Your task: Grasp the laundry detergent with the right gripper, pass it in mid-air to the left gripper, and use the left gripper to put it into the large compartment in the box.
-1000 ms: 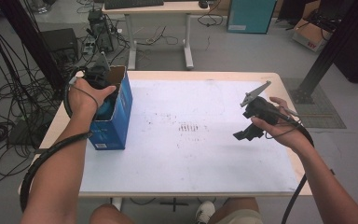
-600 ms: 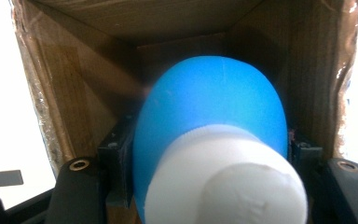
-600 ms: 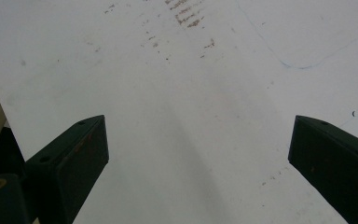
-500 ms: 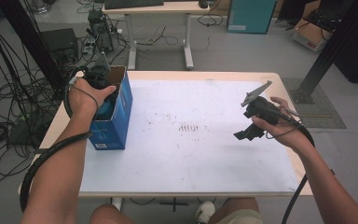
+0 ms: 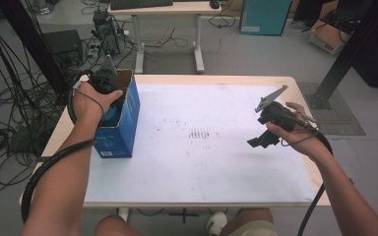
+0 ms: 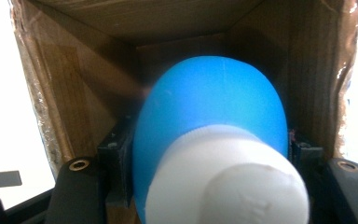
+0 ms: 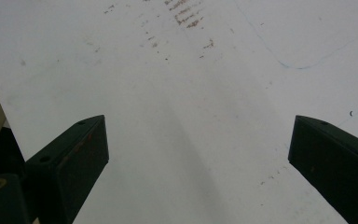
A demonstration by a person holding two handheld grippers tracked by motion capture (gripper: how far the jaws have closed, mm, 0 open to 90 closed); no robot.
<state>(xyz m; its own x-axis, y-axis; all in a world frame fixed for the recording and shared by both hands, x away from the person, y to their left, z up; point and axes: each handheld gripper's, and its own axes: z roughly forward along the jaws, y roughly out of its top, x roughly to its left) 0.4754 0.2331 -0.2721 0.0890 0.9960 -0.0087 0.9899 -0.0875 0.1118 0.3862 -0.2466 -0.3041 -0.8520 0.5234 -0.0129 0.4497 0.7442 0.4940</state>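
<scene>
A blue cardboard box [image 5: 125,129] stands open-topped at the table's left edge. My left gripper [image 5: 110,105] reaches down into it, shut on a blue bottle [image 6: 209,112] with a white cap [image 6: 228,184]. The bottle sits between the black fingers [image 6: 115,156], with the brown inner walls of the box [image 6: 177,23] all around it. At the right, my right gripper [image 5: 259,142] hovers over the white table sheet [image 5: 202,162]. In the right gripper view its jaws stand wide apart around the right gripper's midpoint [image 7: 198,158], with nothing between them.
Faint brown smudges [image 5: 199,133] mark the sheet's middle. Behind the table stand a desk [image 5: 157,7], a teal cabinet [image 5: 263,17] and a cardboard carton [image 5: 325,37]. Cables [image 5: 10,98] cover the floor at left. A black post [image 5: 344,54] rises at right.
</scene>
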